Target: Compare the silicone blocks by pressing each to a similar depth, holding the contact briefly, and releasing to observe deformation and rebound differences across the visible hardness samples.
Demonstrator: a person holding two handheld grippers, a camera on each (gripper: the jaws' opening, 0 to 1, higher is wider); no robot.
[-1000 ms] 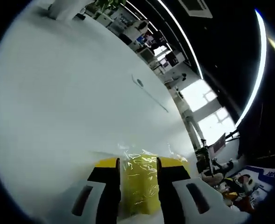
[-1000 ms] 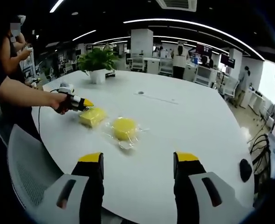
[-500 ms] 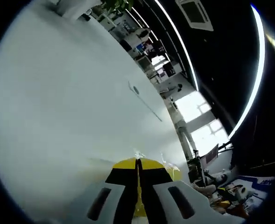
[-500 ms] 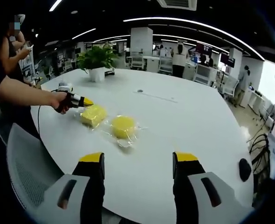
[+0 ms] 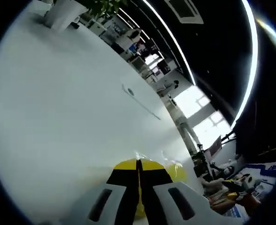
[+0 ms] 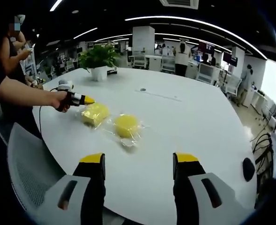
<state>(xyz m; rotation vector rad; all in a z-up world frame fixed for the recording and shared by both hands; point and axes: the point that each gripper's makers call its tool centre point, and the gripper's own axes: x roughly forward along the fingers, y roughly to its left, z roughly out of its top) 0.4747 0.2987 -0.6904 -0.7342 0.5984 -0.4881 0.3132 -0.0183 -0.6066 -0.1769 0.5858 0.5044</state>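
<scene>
Since one second ago, we note that the left gripper (image 6: 85, 99) has brought its jaws from apart to fully together, tips at the near edge of the square yellow block (image 6: 94, 113) on the white table (image 6: 184, 126), while the right gripper (image 6: 138, 161) hangs with jaws apart, well back from both samples. To do this step well, we keep the closed tips square to the block, press to one modest depth, pause, then lift straight off. We count, left to right: one square block, one round yellow block (image 6: 126, 125) in clear wrap, two grippers.
</scene>
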